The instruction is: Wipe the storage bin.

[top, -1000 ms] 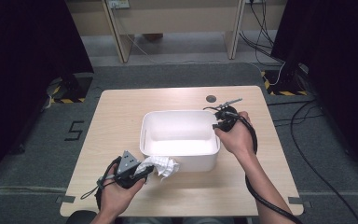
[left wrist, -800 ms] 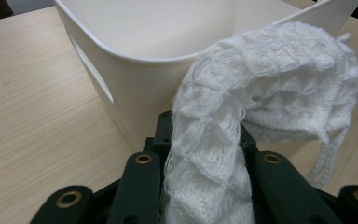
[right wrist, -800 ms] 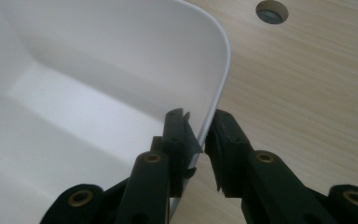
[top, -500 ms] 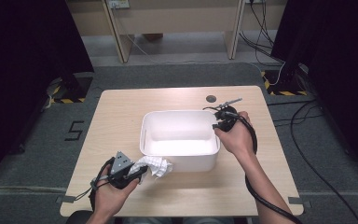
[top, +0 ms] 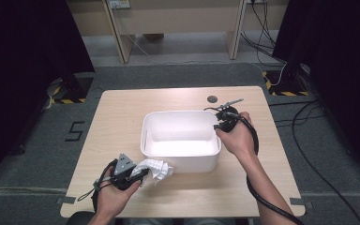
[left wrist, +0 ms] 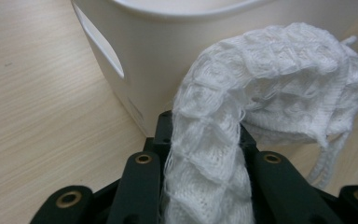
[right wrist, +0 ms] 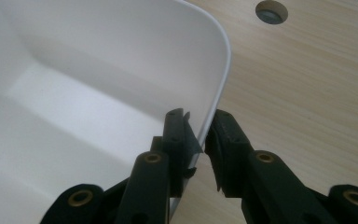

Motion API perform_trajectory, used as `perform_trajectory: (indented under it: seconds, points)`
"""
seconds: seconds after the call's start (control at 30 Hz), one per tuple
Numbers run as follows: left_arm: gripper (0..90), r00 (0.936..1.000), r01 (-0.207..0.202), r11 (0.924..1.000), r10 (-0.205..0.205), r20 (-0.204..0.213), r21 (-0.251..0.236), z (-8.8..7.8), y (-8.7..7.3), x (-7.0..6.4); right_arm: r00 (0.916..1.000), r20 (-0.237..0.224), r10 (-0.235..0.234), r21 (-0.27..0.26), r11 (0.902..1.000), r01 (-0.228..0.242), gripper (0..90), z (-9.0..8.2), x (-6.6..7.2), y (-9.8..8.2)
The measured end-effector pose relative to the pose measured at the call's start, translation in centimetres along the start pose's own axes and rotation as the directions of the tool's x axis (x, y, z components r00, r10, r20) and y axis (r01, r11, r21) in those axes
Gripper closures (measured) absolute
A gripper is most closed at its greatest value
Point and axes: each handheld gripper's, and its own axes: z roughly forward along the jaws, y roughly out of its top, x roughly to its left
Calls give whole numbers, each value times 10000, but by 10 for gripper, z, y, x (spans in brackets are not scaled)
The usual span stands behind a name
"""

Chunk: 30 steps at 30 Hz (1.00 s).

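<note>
A white plastic tub point(top: 180, 140) stands near the middle of the light wooden table point(top: 122, 112), its long sides running across the high view. The interior of the tub visible from above holds nothing.

Left gripper point(top: 130, 174): positioned at the near left of the table, just beside the tub's near left corner. Its jaws are clamped on a white knitted cloth point(top: 155, 168), which rises between them in the left gripper view point(left wrist: 205, 168) and flops over to one side in a loose fold (open waffle-like weave, with a frayed thread hanging at the far edge). The cloth lies outside the tub, against or very close to its outer wall near the handle slot point(left wrist: 103, 46); actual contact with the wall cannot be confirmed. A grey three-cornered plate point(top: 124, 163) sits on top of this gripper.

Right gripper point(top: 221, 123): positioned at the tub's right end wall. In the right gripper view its jaws straddle the rim point(right wrist: 216, 93), one jaw inside the tub and one outside, closed narrowly on the thin wall so that the rim is pinched between them.

A round cable hole point(top: 212, 99) lies in the tabletop beyond the tub, well apart from both grippers.
</note>
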Motion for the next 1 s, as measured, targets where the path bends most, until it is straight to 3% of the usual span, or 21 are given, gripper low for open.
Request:
perform_trajectory:
  seconds: [0.4,1.0]
  points:
    - [712,10000,38,9979,-42,63,642,22,-18,3,10000,19,0,-14,10000,0,771,0,0,0]
    - [713,9998,162,9937,-177,125,1112,40,-30,4,10000,30,-4,-15,10000,4,769,0,0,0]
